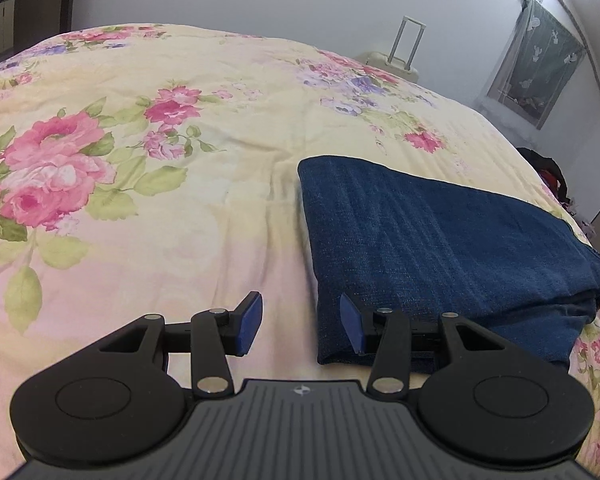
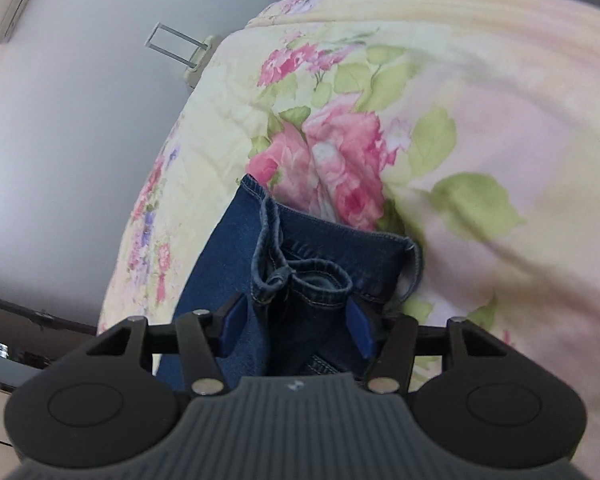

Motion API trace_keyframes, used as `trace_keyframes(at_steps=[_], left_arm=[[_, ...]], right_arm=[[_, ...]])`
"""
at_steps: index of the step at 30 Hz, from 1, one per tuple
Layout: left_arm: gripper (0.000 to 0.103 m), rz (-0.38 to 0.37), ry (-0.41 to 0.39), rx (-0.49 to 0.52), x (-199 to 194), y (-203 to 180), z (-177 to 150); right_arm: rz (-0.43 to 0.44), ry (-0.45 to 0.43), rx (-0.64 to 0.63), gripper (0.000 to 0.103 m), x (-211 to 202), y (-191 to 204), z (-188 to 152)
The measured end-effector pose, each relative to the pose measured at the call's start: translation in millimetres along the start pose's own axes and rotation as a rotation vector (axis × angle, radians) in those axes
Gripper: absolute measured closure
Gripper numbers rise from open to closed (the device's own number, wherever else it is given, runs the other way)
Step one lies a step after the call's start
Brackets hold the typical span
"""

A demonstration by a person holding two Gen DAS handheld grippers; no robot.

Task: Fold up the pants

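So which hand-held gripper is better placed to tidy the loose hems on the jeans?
The right hand-held gripper: its open jaws straddle the bunched hems. The left sits at the jeans' smooth folded edge.

Black claw [image 1: 300,326] linkages, blue pads [image 2: 233,325], silver pivot screws, ribbed grey housings

Your pants [image 1: 440,240] are dark blue denim cloth, matt, with a fine woven grain and paler stitched hems where the legs bunch at the lower centre of the right wrist view. Under them, your bedspread [image 1: 160,160] is soft matt cloth, lightly creased, printed with pink flowers. Your left gripper [image 1: 300,322] and right gripper [image 2: 296,326] have matt black plastic arms, smooth blue pads, shiny metal pivot pins and a ribbed grey housing. At the upper right of the left wrist view, the suitcase [image 1: 392,62] looks like smooth cream plastic with a metal handle.
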State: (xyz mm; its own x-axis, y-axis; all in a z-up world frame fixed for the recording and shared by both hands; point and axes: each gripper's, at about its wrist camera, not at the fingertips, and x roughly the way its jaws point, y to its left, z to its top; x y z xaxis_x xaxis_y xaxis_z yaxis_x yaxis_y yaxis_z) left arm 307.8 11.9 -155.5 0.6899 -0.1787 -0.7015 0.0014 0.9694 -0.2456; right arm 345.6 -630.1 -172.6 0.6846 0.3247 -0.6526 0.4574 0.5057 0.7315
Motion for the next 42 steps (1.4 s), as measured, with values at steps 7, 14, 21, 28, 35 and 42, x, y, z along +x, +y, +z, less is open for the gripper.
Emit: trace_keyframes(at_steps=[7,14,21,28,35,42], left_arm=[[0.05,0.011,0.035,0.028,10.9,-2.5,-5.5],[0.05,0.014,0.022,0.031,-7.3,-0.6,-3.0],[0.058,-0.009,-0.049,-0.036,-2.3,-5.5,22.5],[0.083,-0.03,0.051,0.111,48.7,-47.9,13.0],[0.097,-0.033,0.19,0.001,56.7,-19.0,-4.5],[0.096,-0.013,0.179,0.02,27.7,-21.7,12.5]], right_arm=[[-0.074,-0.107,-0.258,0.094,-13.8,48.4,-1.9],[-0.435,-0.057,-0.717,0.097,29.4,65.4,-33.5],[-0.546,-0.224,-0.761,0.077,-1.3,78.7,-46.8],[-0.357,-0.196,-0.932,0.082,10.6,113.4,-71.5],[-0.415,-0.08,-0.899,0.087,58.7,63.7,-69.4],[-0.48,-0.059,-0.936,0.087,59.8,76.4,-70.0]])
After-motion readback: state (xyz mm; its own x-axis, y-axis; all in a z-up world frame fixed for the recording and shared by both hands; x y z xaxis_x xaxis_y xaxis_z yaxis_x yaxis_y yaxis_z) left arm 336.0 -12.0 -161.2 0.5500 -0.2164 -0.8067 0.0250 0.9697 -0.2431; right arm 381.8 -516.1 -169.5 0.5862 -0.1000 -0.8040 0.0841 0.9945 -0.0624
